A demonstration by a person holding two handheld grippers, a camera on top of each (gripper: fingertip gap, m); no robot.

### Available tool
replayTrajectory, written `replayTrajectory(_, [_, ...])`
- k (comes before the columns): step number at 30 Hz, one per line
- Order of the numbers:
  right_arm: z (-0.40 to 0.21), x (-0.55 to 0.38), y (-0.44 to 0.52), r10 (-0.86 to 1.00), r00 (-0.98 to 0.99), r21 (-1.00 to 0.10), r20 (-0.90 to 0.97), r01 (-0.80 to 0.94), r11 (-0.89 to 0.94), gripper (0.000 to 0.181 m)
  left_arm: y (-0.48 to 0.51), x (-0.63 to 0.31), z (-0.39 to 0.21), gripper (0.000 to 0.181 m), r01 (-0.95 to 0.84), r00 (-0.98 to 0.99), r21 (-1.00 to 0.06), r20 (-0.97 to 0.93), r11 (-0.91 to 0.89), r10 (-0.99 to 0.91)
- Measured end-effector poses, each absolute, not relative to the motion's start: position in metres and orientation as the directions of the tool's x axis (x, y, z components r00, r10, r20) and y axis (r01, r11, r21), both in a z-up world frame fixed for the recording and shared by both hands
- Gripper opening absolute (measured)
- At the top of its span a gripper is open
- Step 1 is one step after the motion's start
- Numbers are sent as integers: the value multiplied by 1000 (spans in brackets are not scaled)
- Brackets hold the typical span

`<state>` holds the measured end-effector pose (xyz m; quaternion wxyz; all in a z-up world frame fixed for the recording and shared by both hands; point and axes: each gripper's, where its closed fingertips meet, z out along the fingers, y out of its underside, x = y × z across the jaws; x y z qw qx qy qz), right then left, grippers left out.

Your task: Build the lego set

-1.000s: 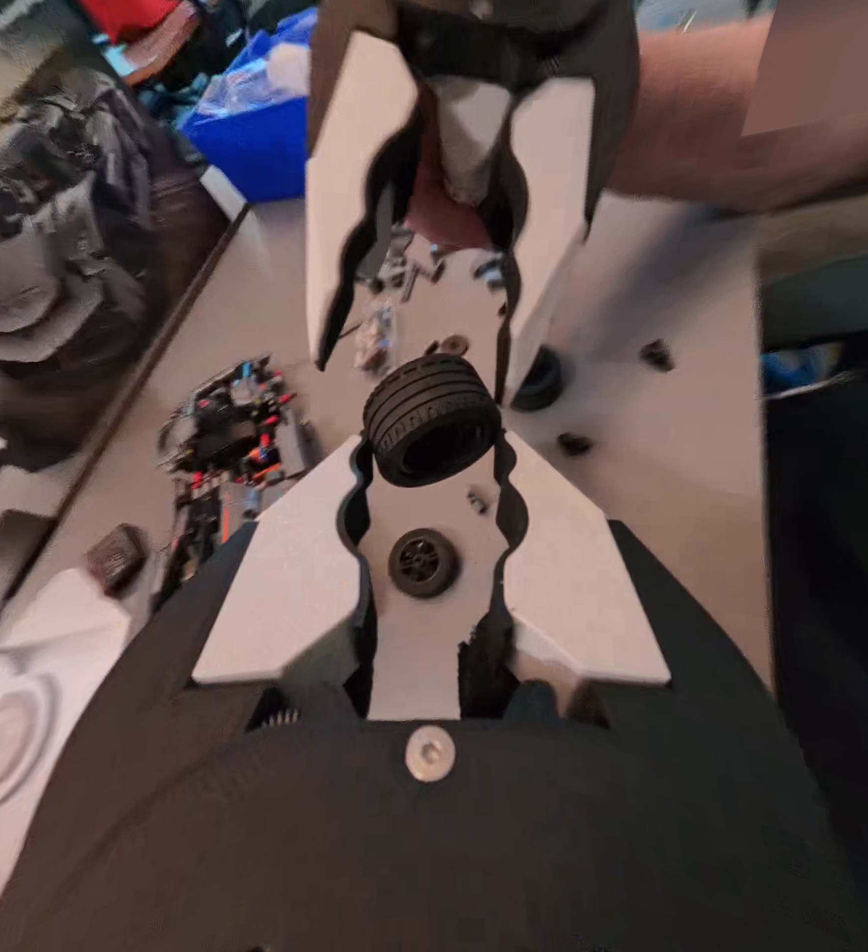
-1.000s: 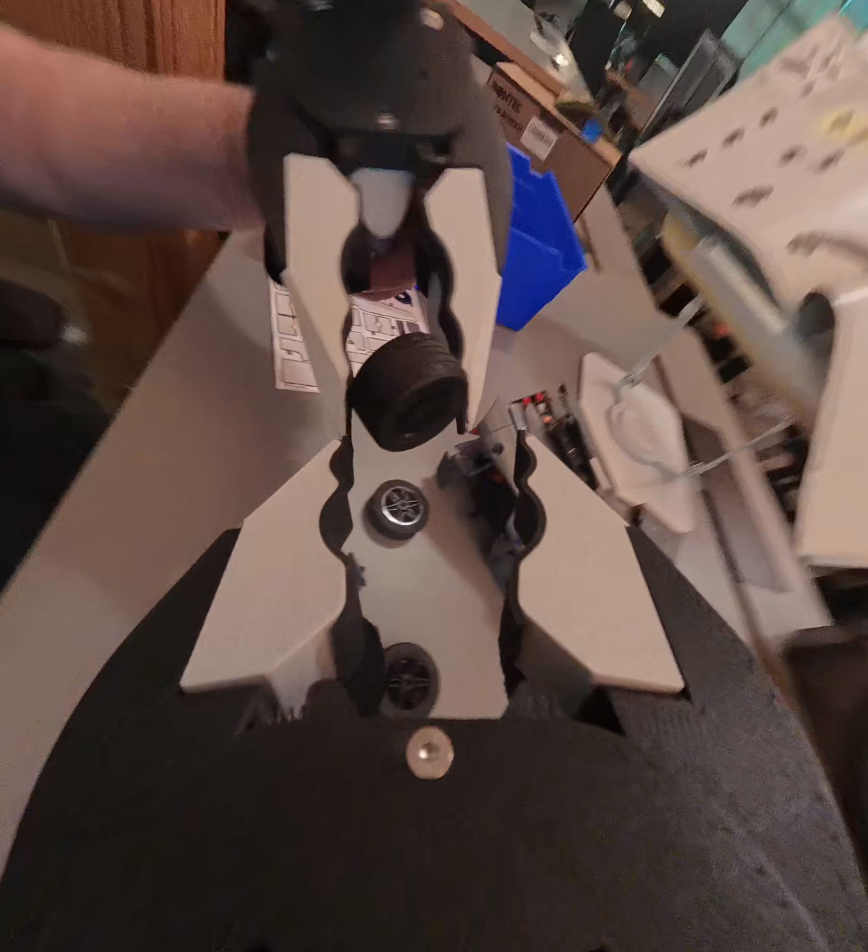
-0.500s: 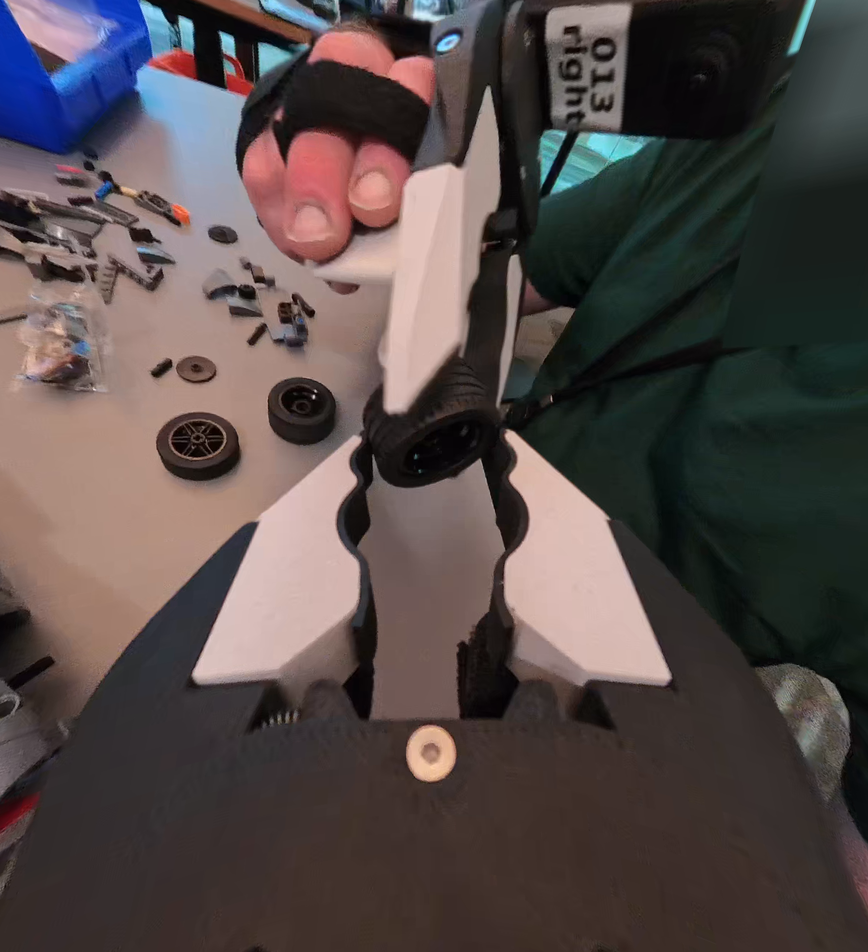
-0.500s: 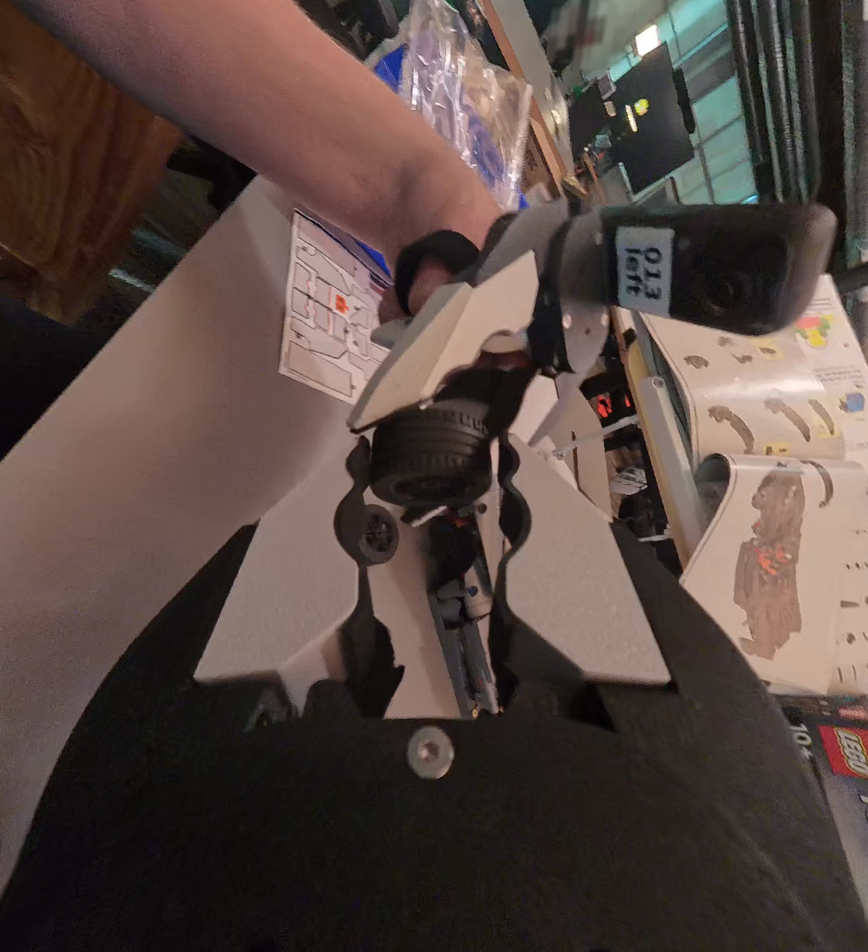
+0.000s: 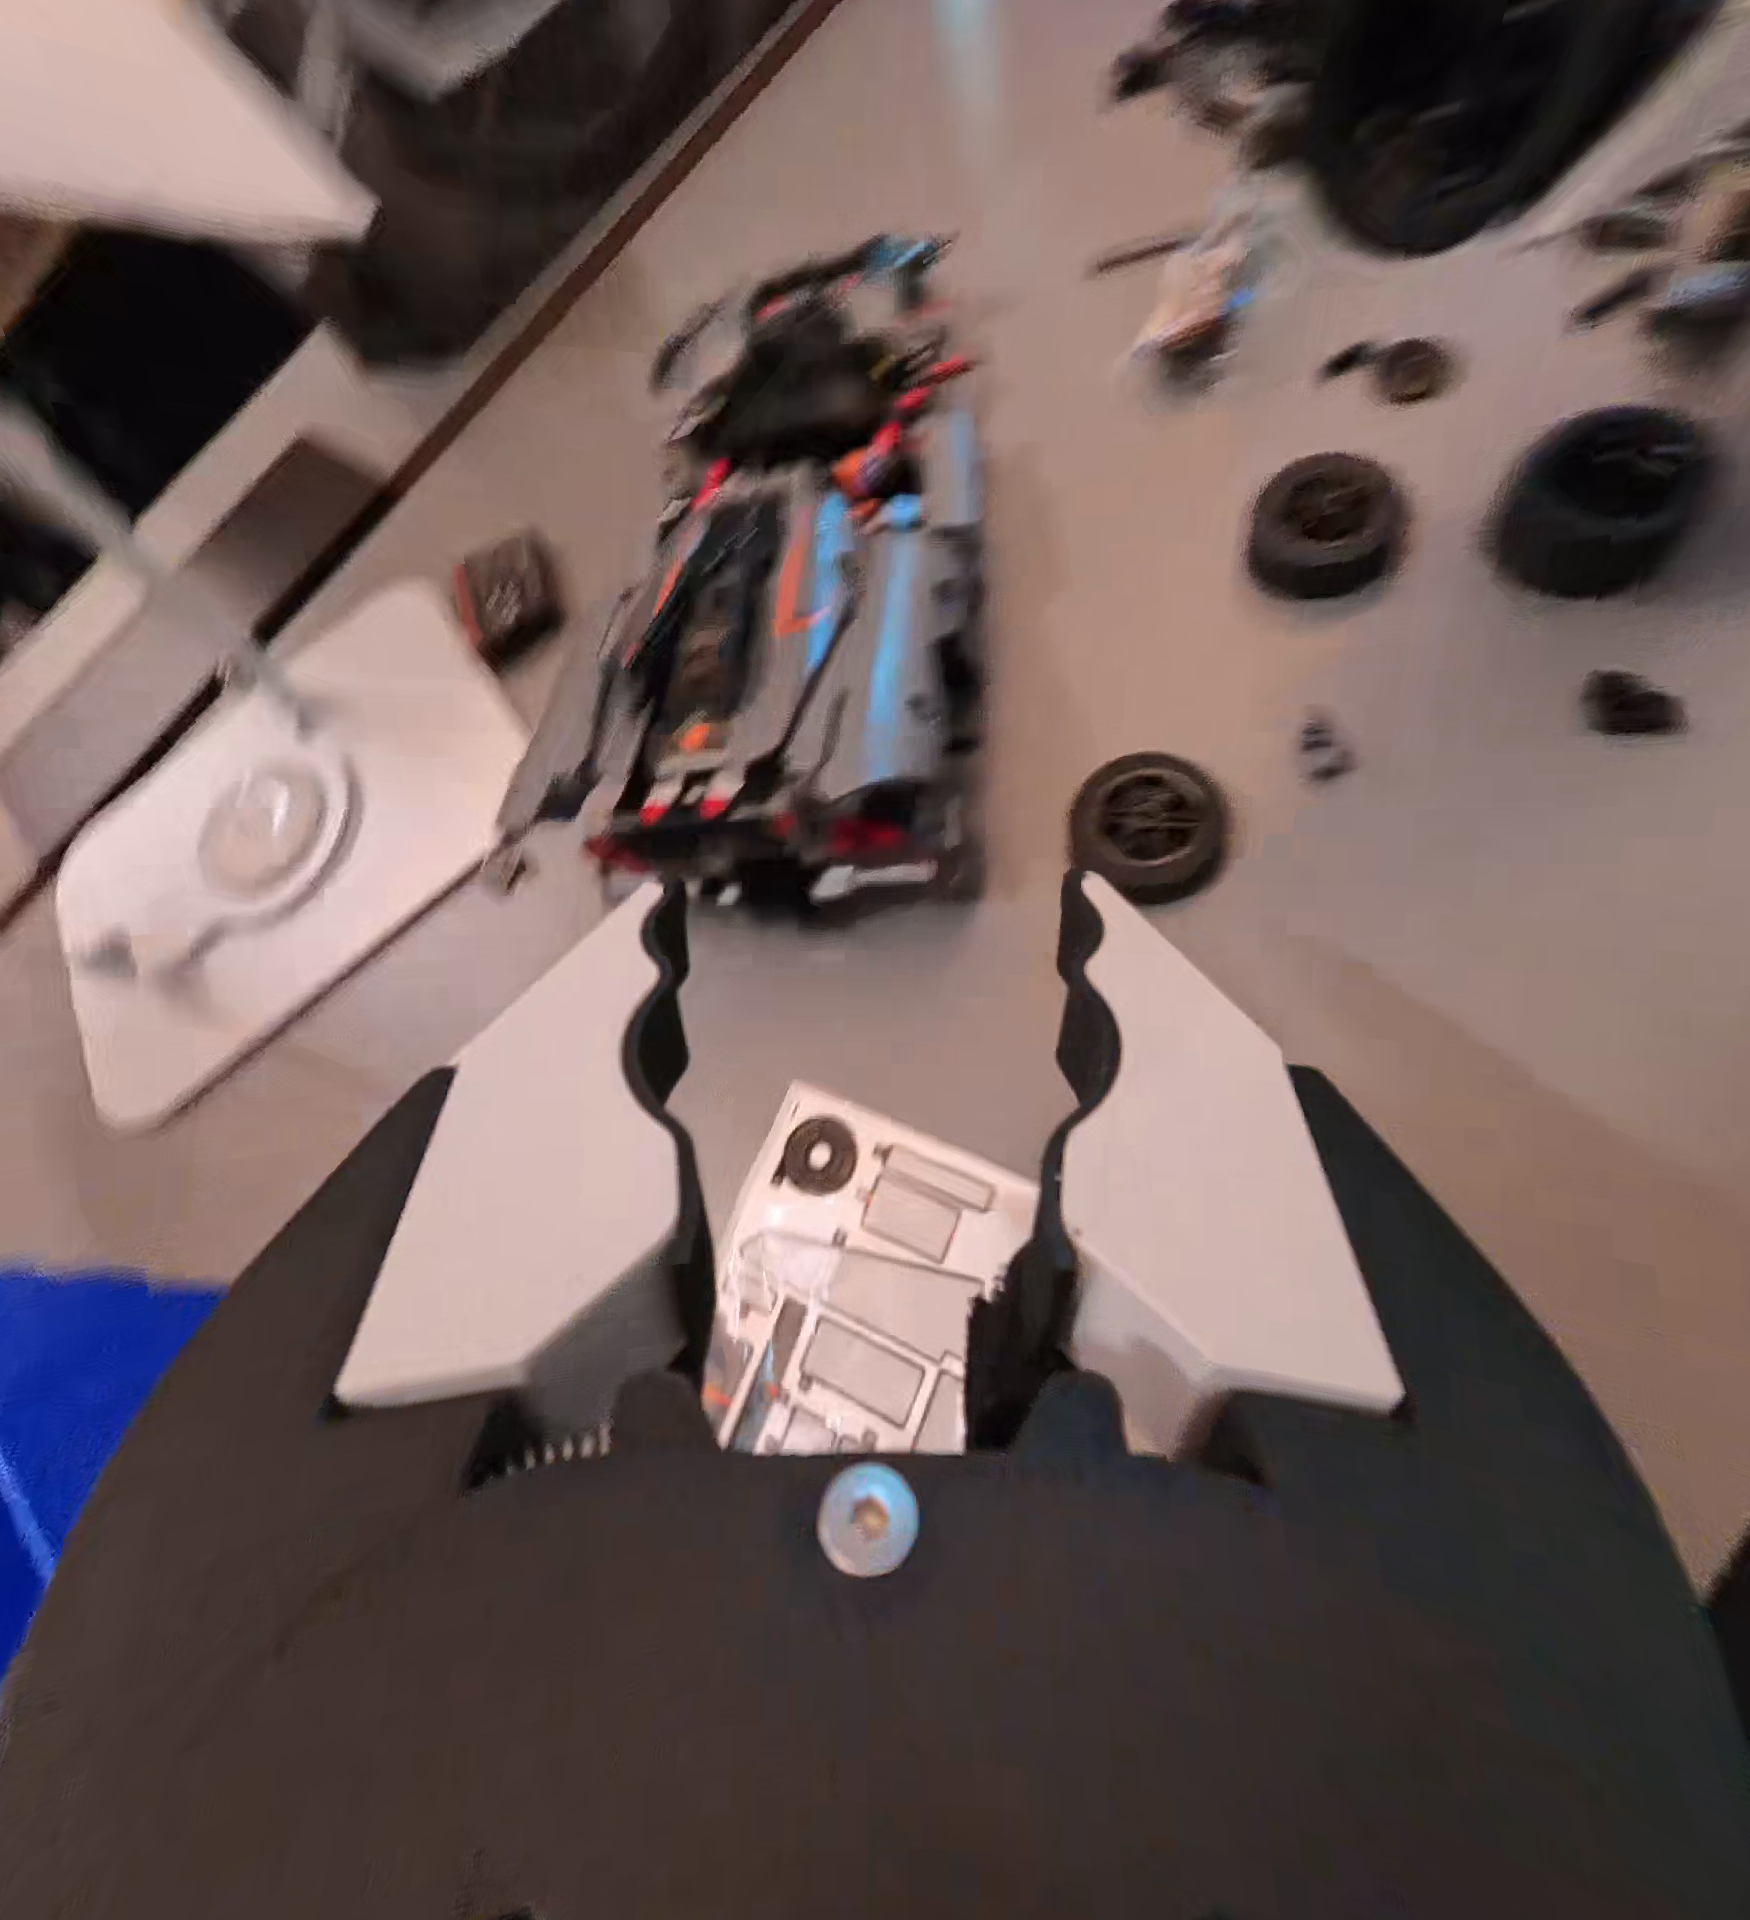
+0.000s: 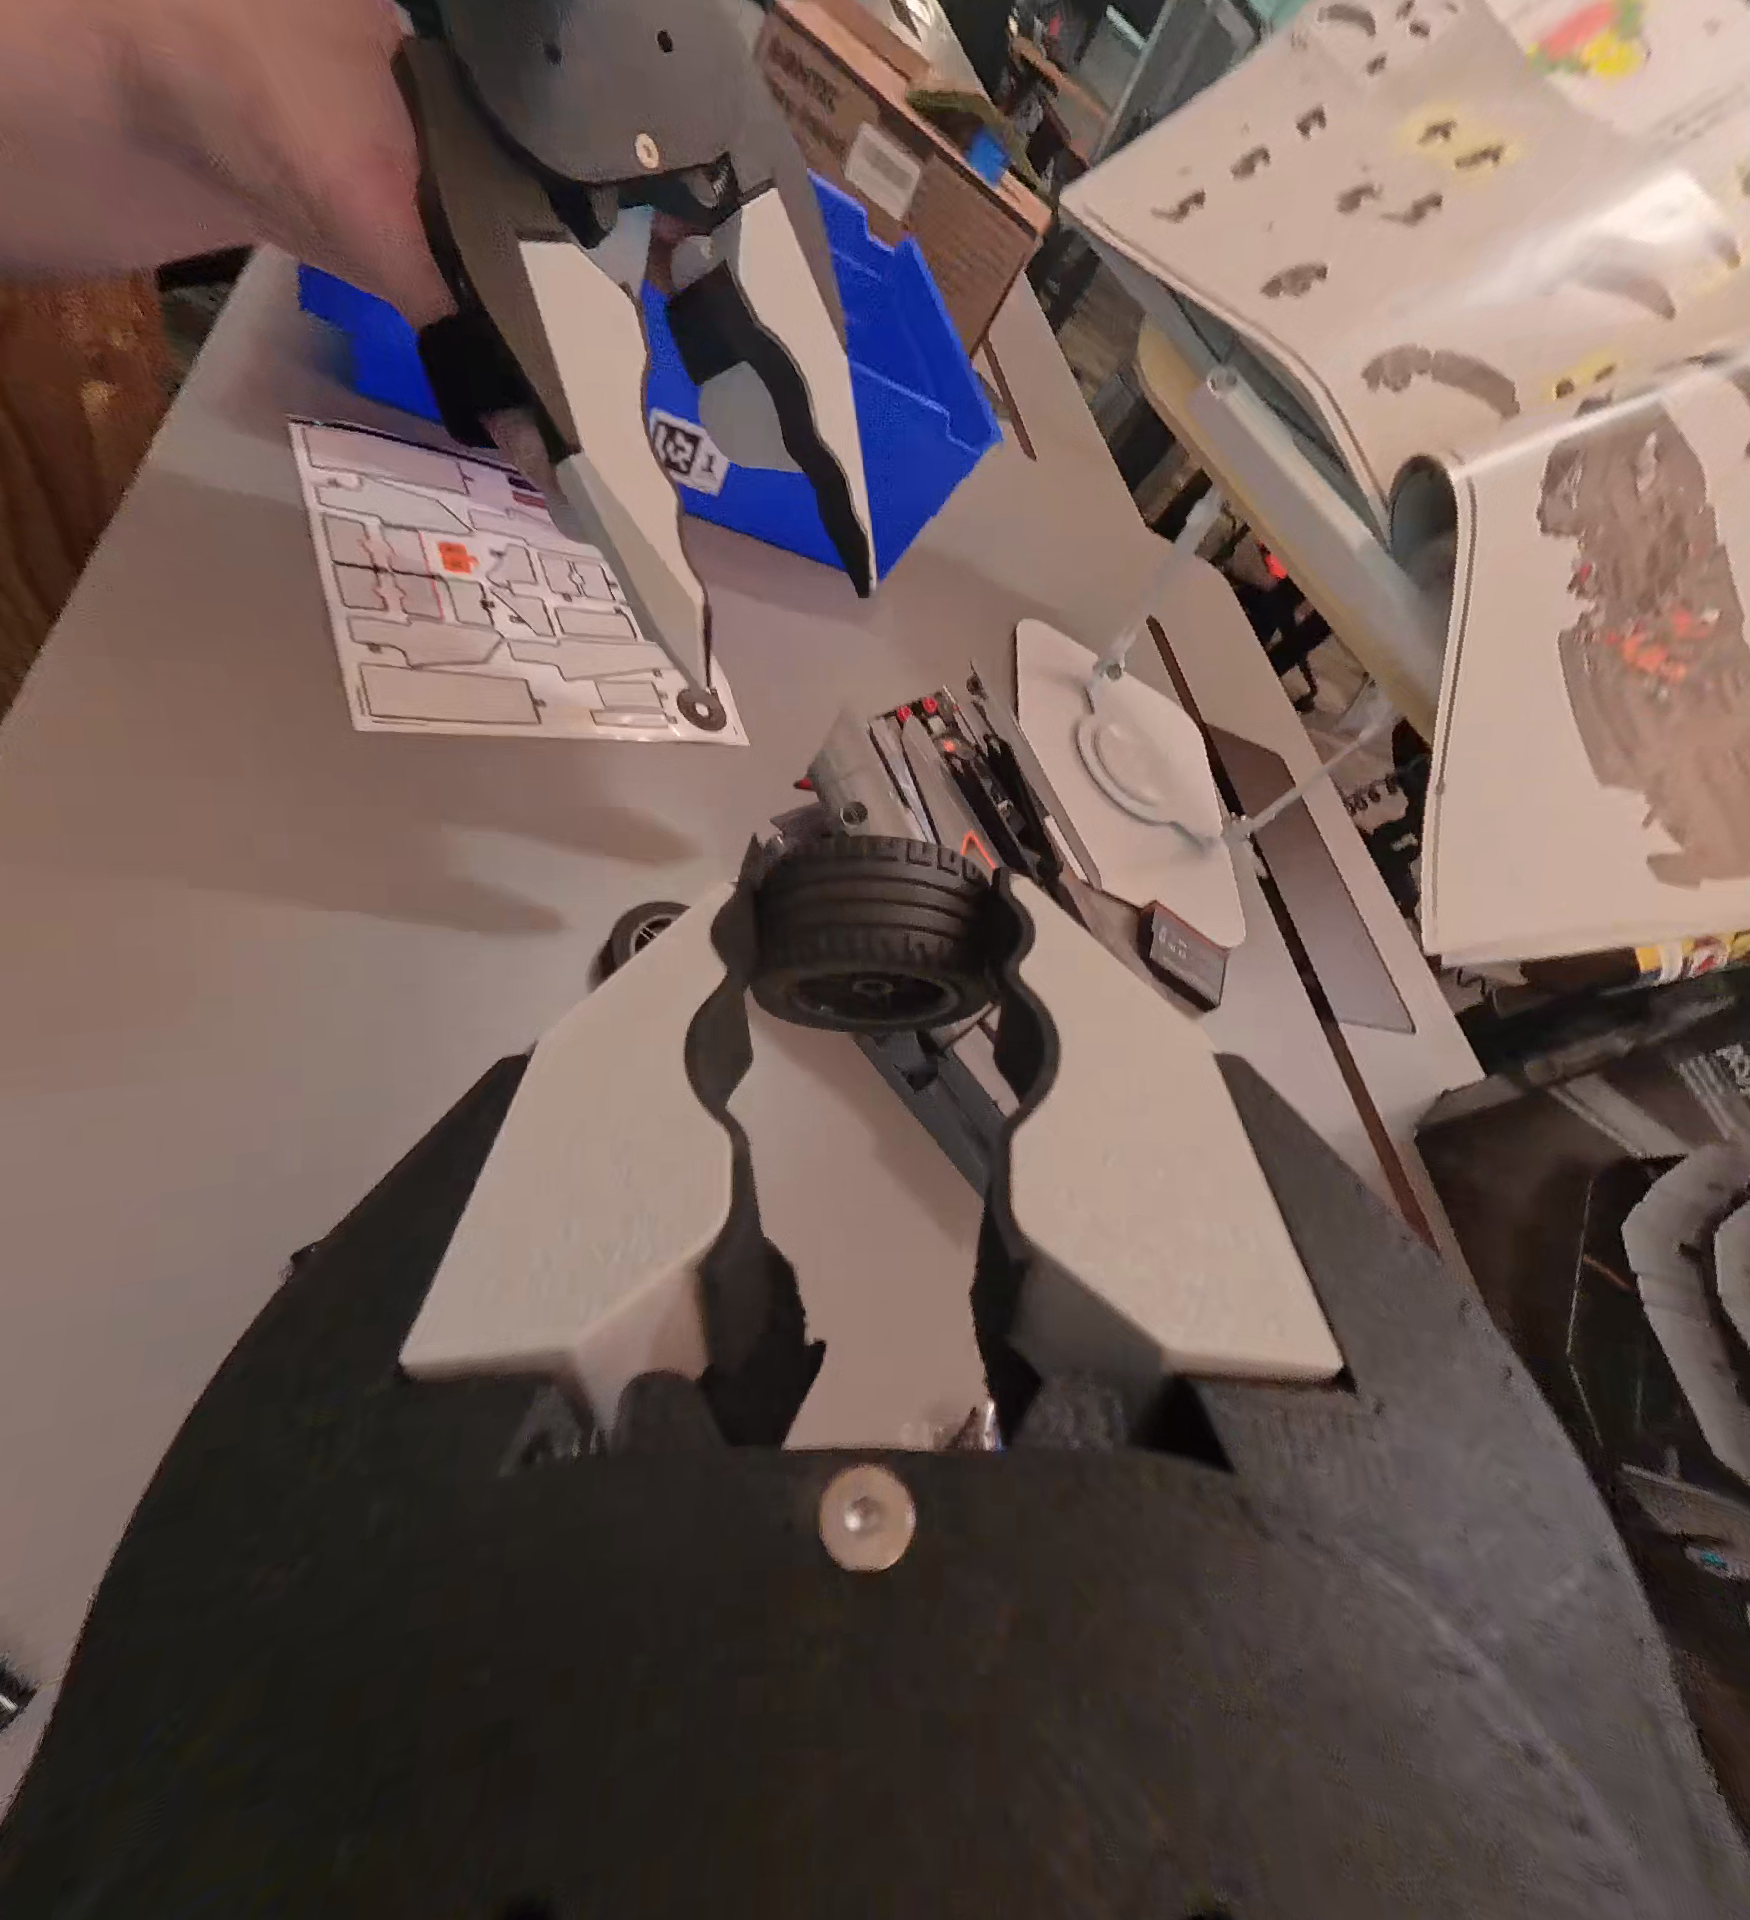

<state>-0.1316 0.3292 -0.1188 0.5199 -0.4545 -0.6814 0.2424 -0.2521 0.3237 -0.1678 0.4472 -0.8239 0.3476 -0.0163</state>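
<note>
Two grippers seen. Right gripper point(image 6: 876, 914) clamped on black tyre point(image 6: 869, 940), gripped at fingertips, held above grey table point(image 6: 227, 935). Partly built lego car point(image 6: 912, 758) lying just beyond tyre. Left gripper point(image 5: 866, 894) spread wide, nothing held; sticker sheet point(image 5: 850, 1278) seen between its fingers, car point(image 5: 788, 665) farther off. Loose wheels point(image 5: 1146, 826) scattered right of car. Blue bin point(image 6: 881, 416) placed at far end; open instruction booklet point(image 6: 1577, 436) propped at far right.
</note>
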Motion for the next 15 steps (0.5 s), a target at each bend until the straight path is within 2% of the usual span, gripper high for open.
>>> replayTrajectory(2, [-125,-133,335,872,-37,-795,488,395,461,43,331,-270,-191,76,-488,828,-722,-205,-490,-522])
replayTrajectory(5, [-135,-135,337,873,-48,-785,485,417,459,43,340,-282,-225,82,-450,857,-664,-132,-598,-498])
replayTrajectory(8, [-138,-136,339,883,-49,-793,467,418,443,43,357,-285,-238,67,-437,860,-665,-110,-606,-498])
replayTrajectory(11, [-140,-137,338,889,-54,-802,454,410,434,43,365,-286,-256,53,-468,849,-608,-109,-642,-516])
replayTrajectory(15, [-140,-138,335,886,-65,-798,460,408,444,43,376,-274,-255,41,-434,845,-657,-60,-616,-531])
